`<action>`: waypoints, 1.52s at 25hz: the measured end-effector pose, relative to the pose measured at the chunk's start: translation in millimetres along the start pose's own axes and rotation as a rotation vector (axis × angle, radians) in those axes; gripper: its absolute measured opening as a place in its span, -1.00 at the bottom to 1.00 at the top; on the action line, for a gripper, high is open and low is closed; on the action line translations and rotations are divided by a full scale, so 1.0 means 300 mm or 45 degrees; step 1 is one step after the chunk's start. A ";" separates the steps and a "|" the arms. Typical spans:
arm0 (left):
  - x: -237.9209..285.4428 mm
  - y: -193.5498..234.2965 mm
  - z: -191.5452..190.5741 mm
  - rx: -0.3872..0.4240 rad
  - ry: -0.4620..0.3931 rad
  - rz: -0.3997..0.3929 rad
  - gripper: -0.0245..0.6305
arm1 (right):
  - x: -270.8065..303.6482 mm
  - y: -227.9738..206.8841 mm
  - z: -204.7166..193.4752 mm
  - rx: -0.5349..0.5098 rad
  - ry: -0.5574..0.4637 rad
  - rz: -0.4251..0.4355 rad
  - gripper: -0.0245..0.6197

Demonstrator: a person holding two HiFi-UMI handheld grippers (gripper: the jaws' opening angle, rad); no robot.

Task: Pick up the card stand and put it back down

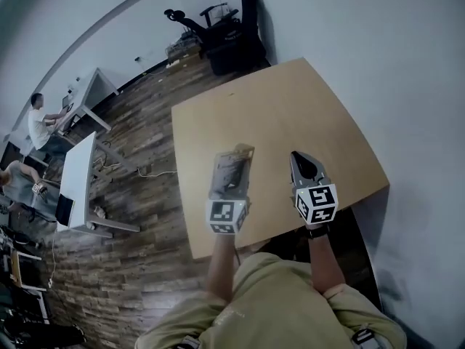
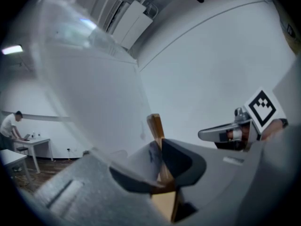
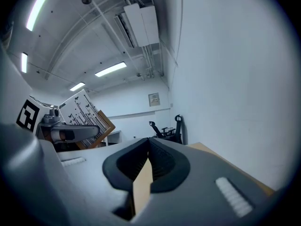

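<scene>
The wooden table fills the middle of the head view, and both grippers are over its near half. The card stand is held over the table's near left part, gripped by the left gripper. It has a white printed card in a wooden base strip. In the left gripper view the strip rises from the jaws with its long axis near upright, leaning slightly left, and the card spreads up and to the left. From the right gripper view the stand is tilted, its base slanting rather than level. Just beside it, the right gripper has its jaws pressed together with nothing between them.
</scene>
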State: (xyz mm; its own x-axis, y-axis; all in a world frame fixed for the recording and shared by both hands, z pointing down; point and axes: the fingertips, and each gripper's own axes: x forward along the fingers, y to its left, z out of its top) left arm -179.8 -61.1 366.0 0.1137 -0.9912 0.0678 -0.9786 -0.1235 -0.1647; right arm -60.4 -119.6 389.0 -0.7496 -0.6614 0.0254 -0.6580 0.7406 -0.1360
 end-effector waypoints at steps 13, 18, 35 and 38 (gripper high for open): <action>0.505 -0.327 -0.292 -0.040 0.232 -0.460 -0.69 | -0.223 -0.541 -0.339 0.194 0.225 -0.448 -0.90; 0.675 -0.458 -0.507 0.015 0.345 -0.625 -0.69 | -0.283 -0.601 -0.558 0.253 0.328 -0.498 -0.90; 0.991 -0.840 -1.080 0.211 0.546 -0.997 -0.70 | -0.195 -0.771 -0.963 0.384 0.464 -0.550 -0.90; 0.999 -0.876 -1.133 0.236 0.559 -1.028 -0.70 | -0.198 -0.795 -0.978 0.412 0.457 -0.573 -0.90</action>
State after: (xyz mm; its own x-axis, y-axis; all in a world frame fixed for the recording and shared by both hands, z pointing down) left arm 53.1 -309.6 764.1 0.6347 -0.5002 0.5890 -0.5846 -0.8093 -0.0573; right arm 120.2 -222.1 710.4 -0.4201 -0.7759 0.4707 -0.9002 0.2906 -0.3244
